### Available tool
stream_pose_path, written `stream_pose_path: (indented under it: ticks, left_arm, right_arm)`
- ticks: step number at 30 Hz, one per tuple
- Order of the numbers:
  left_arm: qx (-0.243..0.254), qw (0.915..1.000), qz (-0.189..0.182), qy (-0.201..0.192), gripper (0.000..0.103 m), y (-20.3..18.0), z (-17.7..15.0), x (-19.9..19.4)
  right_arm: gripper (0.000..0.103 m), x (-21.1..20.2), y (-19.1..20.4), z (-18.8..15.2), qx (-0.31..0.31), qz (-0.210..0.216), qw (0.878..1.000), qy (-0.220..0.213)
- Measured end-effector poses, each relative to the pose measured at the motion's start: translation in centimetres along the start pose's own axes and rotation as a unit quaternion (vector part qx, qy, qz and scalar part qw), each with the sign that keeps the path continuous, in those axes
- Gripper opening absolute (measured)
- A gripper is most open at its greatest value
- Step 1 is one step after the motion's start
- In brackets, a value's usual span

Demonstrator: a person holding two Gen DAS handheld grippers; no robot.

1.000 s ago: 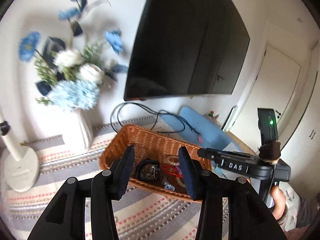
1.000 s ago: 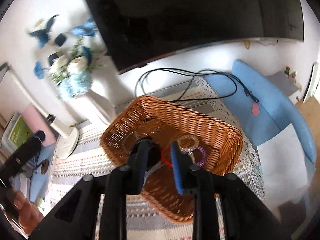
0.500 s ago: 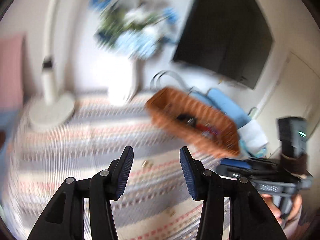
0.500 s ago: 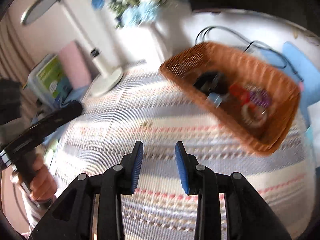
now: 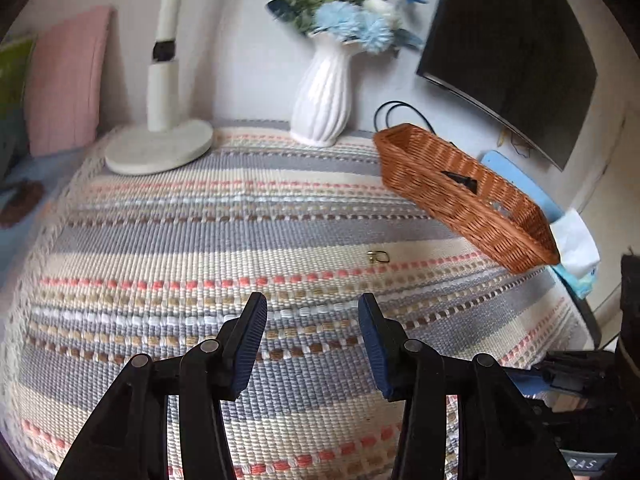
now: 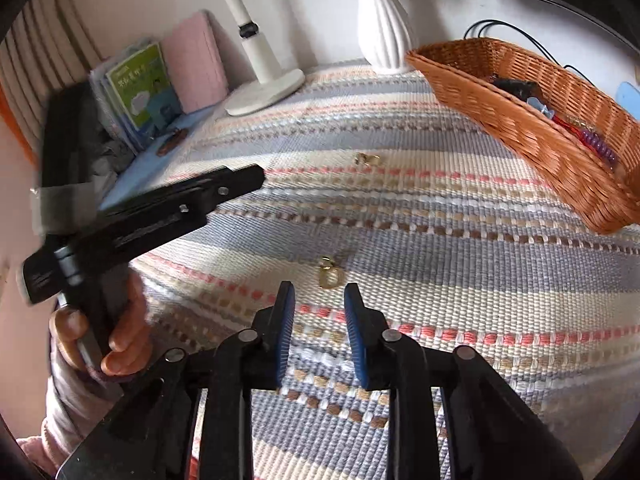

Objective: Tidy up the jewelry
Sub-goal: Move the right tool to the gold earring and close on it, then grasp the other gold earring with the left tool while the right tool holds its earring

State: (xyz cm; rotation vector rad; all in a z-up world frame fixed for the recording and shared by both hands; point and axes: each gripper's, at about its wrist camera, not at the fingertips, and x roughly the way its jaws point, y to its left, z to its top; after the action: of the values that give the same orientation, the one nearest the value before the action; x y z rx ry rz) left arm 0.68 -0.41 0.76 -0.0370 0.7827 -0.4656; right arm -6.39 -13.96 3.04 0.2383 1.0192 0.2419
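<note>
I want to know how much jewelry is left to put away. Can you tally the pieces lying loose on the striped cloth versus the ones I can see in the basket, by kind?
Gold earrings loose on the cloth: 2, one near and one far
Purple beaded bracelet in the wicker basket: 1
Red bracelet in the basket: 1
Total: 4; other basket contents are unclear.

Both tongs gape empty: the left tongs (image 5: 312, 320) spread wide, the right tongs (image 6: 319, 304) narrower, apparently held low.

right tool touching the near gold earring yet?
Apart. The right wrist view shows striped cloth between the open right tool and the near gold earring, just ahead of the fingertips.
</note>
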Motion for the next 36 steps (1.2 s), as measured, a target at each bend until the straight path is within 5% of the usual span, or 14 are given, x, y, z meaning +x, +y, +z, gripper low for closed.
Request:
stream_pose_path:
  ticks: [4, 8, 14, 21, 31, 36]
  left_arm:
    - [0.014, 0.9998, 0.014, 0.004, 0.046, -0.6, -0.1, 0.1]
    - [-0.006, 0.9993, -0.014, 0.035, 0.043, 0.3, 0.2, 0.6]
    - [0.033, 0.9967, -0.022, 0.071, 0.043, 0.6, 1.4, 0.0]
    - [0.083, 0.9886, -0.072, 0.103, 0.043, -1.8, 3.4, 2.8]
    - [0.142, 0.9783, -0.065, 0.136, 0.043, -4.7, 5.2, 9.2]
    - [0.165, 0.9768, -0.061, 0.122, 0.042, -5.3, 5.2, 10.0]
  right_arm:
    - [0.028, 1.6, 0.2, 0.7, -0.013, 0.002, 1.0, 0.021]
    - [0.027, 2.8, 1.2, 1.2, -0.046, -0.011, 0.999, 0.025]
    - [0.01, 3.6, 2.1, 1.7, -0.105, -0.047, 0.993, 0.029]
    - [0.009, 2.0, -2.4, 2.0, -0.094, -0.079, 0.992, 0.026]
    - [0.009, 1.6, -5.0, 2.4, -0.084, -0.055, 0.995, 0.017]
    - [0.009, 1.8, -5.2, 2.7, -0.08, -0.047, 0.996, 0.016]
